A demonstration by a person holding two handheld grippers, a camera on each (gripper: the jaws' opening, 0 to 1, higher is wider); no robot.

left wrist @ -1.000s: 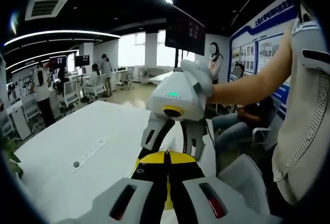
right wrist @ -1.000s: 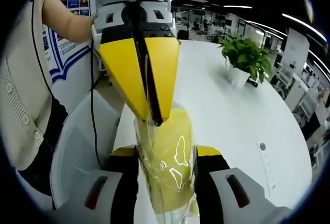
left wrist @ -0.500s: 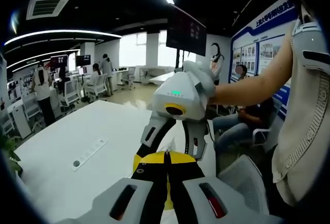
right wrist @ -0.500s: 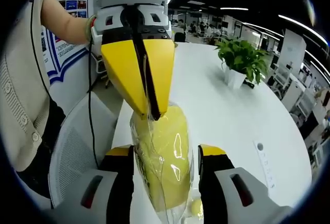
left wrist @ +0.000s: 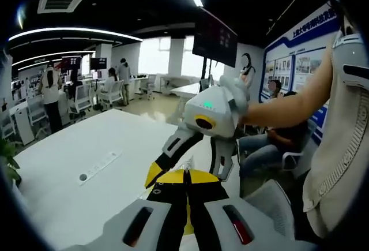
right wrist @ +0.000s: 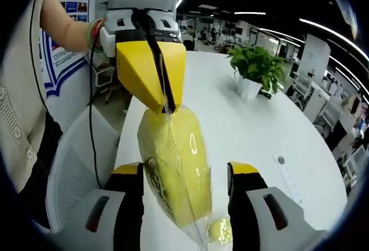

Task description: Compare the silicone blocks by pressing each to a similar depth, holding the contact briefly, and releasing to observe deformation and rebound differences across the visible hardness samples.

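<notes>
A yellow silicone block [right wrist: 173, 164] in clear plastic wrap hangs tilted above the white table [right wrist: 253, 130]. My left gripper [right wrist: 166, 107] comes down from the top of the right gripper view, its yellow jaws shut on the wrap at the block's upper end. My right gripper [right wrist: 185, 168] is open; its jaws stand on either side of the block, with a gap on the right side. In the left gripper view, the left gripper [left wrist: 185, 176] shows its jaws pressed together, and the right gripper's yellow-tipped finger [left wrist: 157, 170] reaches in spread from its partner.
A small yellow piece [right wrist: 219, 229] lies on the table below the block. A potted plant [right wrist: 253, 69] stands farther along the table, near a socket strip [right wrist: 286, 173]. A white mesh chair [right wrist: 75, 170] stands at the table's edge. People sit and stand in the office behind.
My right gripper's jaws have spread wider, off the block's sides. The block hangs more tilted from the left gripper. Both views have shifted a little.
</notes>
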